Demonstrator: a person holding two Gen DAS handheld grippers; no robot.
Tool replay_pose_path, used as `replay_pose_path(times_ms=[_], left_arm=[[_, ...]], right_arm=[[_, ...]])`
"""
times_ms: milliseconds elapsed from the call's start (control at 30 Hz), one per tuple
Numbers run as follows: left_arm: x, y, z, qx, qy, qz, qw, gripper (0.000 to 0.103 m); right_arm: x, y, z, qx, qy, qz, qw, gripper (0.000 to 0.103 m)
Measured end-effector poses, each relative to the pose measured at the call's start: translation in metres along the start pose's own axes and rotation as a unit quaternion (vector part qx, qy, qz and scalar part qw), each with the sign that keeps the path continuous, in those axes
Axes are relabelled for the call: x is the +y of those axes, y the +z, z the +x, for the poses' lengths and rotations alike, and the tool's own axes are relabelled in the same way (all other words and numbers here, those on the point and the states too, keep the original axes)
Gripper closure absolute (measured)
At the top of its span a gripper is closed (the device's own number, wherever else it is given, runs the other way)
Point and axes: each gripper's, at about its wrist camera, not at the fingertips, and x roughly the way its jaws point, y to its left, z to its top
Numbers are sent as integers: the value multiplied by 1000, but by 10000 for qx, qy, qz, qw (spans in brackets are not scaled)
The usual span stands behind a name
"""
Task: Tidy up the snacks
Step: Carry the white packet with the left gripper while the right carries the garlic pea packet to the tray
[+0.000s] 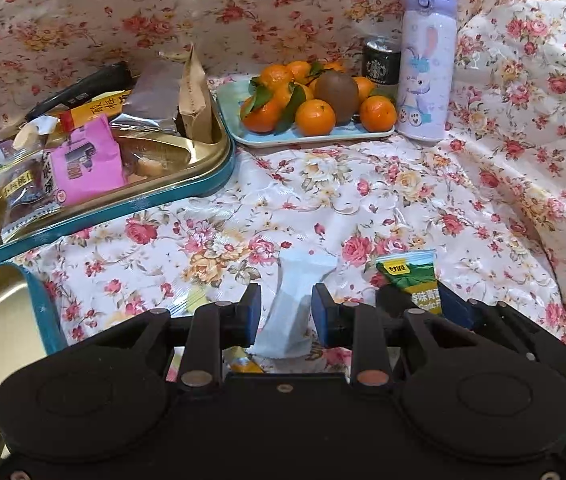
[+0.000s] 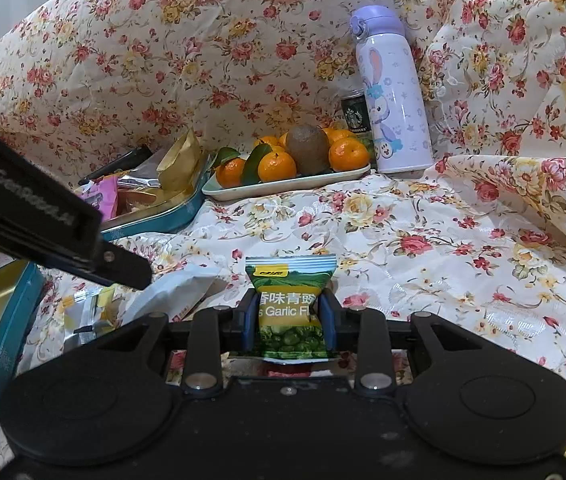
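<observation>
Snacks being gathered from the flowered cloth toward the tin.

The right tool [image 2: 289, 316] is closed on the green pea packet [image 2: 290, 304], pads pressing both its sides, probably to carry it to the teal tin [image 1: 187, 196] where other packets already lie. The left tool [image 1: 286, 312] stands narrow around the white packet [image 1: 297, 304], but its pads seem not yet to touch it.
</observation>
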Motion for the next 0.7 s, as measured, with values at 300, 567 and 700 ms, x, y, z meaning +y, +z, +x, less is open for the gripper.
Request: replay_pose_path(times_ms=[300, 567, 700], left_arm=[[-2, -3, 17, 173, 19, 41, 9998, 64], [-4, -4, 30, 284, 87, -27, 9996, 64], [-6, -5, 30, 225, 115, -11, 9997, 76]], right_arm=[[0, -1, -1, -23, 1, 28, 10000, 69], [0, 0, -1, -27, 5, 38, 10000, 69], [-1, 0, -2, -69, 0, 79, 9999, 69]])
